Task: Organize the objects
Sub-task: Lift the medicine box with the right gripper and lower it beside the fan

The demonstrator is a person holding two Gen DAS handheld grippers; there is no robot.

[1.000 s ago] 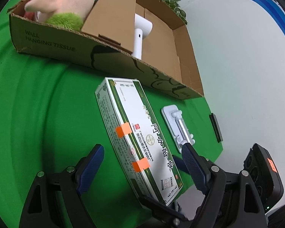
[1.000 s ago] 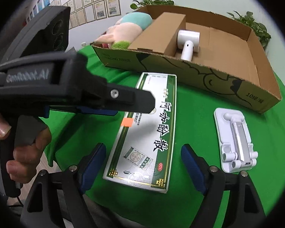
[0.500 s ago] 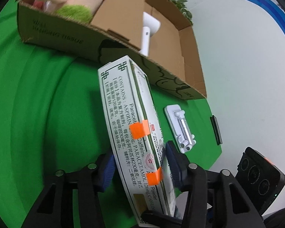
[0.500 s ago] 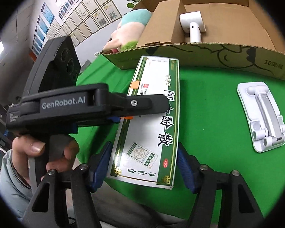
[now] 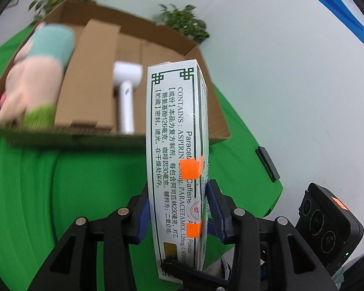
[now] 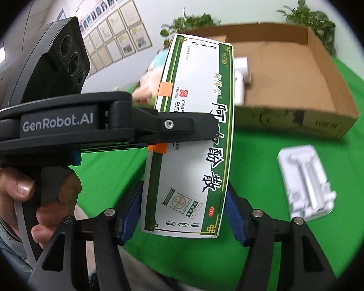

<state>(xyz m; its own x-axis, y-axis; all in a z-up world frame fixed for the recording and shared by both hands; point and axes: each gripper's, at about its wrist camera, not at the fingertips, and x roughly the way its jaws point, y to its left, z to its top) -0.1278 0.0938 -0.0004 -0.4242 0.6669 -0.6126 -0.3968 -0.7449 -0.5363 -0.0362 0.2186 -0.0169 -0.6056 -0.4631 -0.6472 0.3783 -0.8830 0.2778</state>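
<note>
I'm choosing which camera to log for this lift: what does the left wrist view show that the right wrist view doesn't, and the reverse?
Only the left wrist view shows the medicine box's printed side panel and the left gripper's fingers clamped on it. Only the right wrist view shows the box's front face, the white phone stand on the green table, the open right gripper and the person's hand. Both show the box lifted, the cardboard box, the plush toy and the white dryer.

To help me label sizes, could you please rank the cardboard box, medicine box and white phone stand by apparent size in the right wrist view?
1. Medicine box, inflated by nearness
2. Cardboard box, partly hidden
3. White phone stand
</note>
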